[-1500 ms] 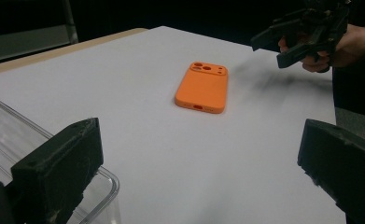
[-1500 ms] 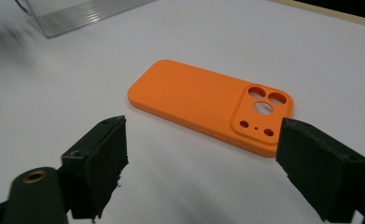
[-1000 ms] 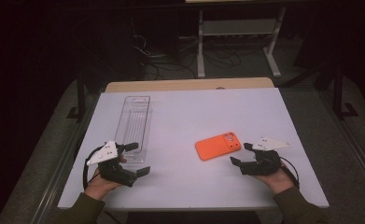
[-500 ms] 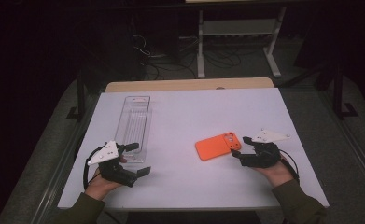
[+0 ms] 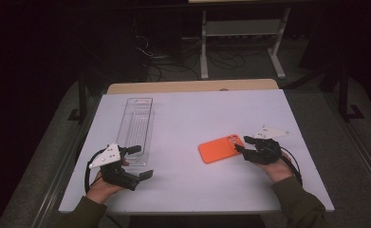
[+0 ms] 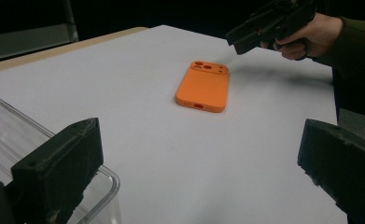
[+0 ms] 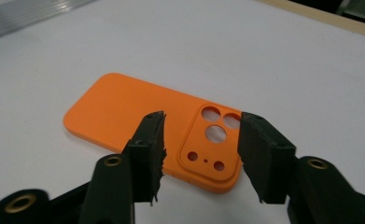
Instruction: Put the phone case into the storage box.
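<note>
Orange and flat, a plastic phone case (image 5: 220, 148) with round camera cut-outs lies back-up on the white surface (image 5: 202, 114), its camera end right in front of the right tongs (image 5: 243, 144). In the right gripper view those tongs' two black jaws stand partly spread on either side of the camera corner of the case, having just been closing, with no pad pressing on it. The left tongs (image 5: 139, 161) rest well apart from the case on the near left of the surface, jaws spread wide with nothing between them. A long clear plastic tray (image 5: 136, 127) lies just beyond and beside the left tongs, one rounded corner showing under their left jaw in the left gripper view.
</note>
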A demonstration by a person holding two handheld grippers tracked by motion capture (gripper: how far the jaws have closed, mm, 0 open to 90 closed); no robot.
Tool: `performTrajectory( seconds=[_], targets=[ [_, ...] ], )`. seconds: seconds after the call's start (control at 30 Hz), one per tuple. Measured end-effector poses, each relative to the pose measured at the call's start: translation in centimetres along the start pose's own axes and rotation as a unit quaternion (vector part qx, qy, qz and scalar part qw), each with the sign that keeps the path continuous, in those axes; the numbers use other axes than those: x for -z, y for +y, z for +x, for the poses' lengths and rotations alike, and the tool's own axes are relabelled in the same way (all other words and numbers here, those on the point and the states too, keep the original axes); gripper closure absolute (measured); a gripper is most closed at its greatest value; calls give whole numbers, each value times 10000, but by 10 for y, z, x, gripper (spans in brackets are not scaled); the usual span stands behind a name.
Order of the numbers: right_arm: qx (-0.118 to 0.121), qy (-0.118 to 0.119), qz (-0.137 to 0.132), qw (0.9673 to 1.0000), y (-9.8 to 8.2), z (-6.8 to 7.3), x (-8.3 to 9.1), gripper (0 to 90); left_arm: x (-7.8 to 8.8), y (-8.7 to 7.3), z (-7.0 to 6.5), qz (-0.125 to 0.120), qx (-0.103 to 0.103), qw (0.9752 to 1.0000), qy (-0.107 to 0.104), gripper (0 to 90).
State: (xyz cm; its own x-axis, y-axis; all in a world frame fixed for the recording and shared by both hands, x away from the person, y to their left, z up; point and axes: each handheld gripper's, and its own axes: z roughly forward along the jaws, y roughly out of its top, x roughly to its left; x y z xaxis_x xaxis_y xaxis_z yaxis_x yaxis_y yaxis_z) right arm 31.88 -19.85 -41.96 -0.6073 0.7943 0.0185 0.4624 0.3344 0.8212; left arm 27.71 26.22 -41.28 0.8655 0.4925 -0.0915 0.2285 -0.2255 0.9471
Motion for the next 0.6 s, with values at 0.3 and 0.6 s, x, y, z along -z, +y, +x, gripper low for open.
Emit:
performTrajectory(
  seconds=[0.3,0.6],
  targets=[
    [-103,-104,293,9995,-5,-1,-6,702,0,0,0,-14,14,10000,2,0],
    [-158,-114,523,9984,-9,-4,-9,883,0,0,0,-31,23,10000,4,0]
  ],
)
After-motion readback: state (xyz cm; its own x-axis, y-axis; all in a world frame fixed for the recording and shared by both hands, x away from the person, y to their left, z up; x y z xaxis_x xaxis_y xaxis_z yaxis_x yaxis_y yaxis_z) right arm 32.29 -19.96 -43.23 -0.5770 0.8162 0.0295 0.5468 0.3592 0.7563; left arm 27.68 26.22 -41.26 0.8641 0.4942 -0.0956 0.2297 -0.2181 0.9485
